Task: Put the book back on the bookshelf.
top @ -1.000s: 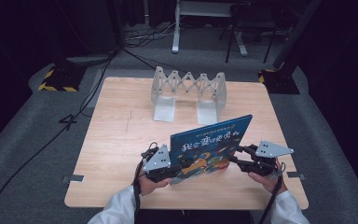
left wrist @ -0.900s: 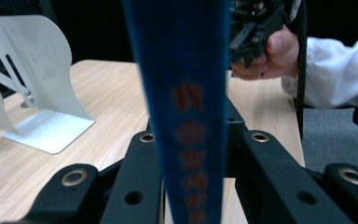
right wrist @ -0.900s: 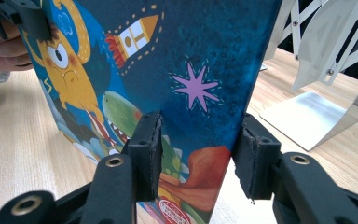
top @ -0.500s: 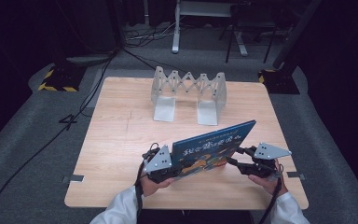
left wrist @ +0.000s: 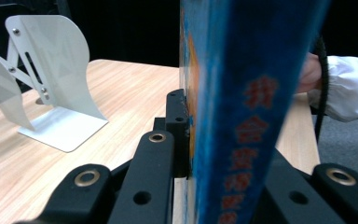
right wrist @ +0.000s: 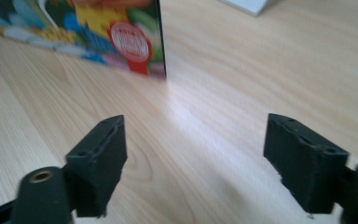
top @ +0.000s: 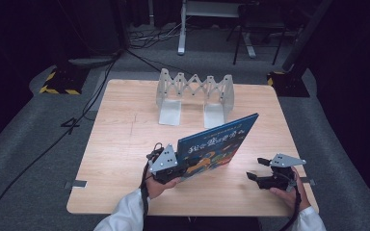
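Observation:
A blue picture book [top: 217,144] stands on its lower edge on the wooden table [top: 120,144], leaning back a little. My left gripper [top: 185,168] is shut on the book's lower left end. In the left gripper view the spine [left wrist: 242,93] rises between the black jaws, which press on both covers. My right gripper [top: 254,169] sits low over the table, right of the book and apart from it. Its jaws have just been opening and nothing is between them. In the right gripper view the book's corner [right wrist: 121,37] lies beyond the open right gripper [right wrist: 196,149].
A white metal expanding book rack [top: 195,94] stands at the back middle of the table, its curved end plate [left wrist: 51,70] to the left of the book. Bare wood lies between the rack and the book. Dark floor with cables surrounds the table.
The right gripper has let go of the book's right edge, opened, and dropped down and to the right. The book stays in the left gripper, which has not moved.

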Available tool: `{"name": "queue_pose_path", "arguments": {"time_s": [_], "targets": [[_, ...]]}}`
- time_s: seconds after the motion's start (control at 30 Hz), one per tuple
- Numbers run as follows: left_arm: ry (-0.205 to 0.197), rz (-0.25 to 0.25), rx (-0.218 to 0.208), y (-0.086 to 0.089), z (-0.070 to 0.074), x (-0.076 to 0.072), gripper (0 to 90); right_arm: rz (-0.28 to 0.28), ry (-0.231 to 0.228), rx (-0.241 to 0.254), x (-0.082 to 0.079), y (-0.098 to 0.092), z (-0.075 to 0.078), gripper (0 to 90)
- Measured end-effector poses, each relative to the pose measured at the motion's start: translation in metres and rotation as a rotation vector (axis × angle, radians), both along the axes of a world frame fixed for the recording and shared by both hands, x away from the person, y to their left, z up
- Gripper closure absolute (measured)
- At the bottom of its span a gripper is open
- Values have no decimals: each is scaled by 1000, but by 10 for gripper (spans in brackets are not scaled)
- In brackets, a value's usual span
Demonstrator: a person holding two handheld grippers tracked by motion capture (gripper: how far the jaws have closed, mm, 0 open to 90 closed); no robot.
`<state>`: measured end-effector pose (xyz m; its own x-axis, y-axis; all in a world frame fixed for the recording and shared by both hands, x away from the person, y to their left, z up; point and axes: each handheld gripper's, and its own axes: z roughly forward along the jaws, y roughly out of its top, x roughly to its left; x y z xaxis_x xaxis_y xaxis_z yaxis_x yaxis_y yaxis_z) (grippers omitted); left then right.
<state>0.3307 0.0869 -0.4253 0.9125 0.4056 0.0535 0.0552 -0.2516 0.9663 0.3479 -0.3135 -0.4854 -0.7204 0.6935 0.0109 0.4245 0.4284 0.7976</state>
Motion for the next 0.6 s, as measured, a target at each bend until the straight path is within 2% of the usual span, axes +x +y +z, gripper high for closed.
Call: {"name": "queue_pose_path", "arguments": {"time_s": [0.07, 0.17, 0.33, 0.4, 0.6], "targets": [[-8, 9, 5, -1, 2, 0, 828, -28, 24, -45, -1, -4, -7, 207], [-17, 26, 7, -1, 4, 1, 829, -34, 43, -69, -3, -7, -15, 207], [-41, 63, 29, 1, 11, 2, 829, -28, 65, -66, -4, -9, -18, 215], [-42, 72, 29, 2, 13, 3, 830, -32, 66, -65, -4, -9, -18, 217], [-81, 124, 71, 6, 21, 6, 830, -32, 64, -60, -4, -10, -18, 218]]}}
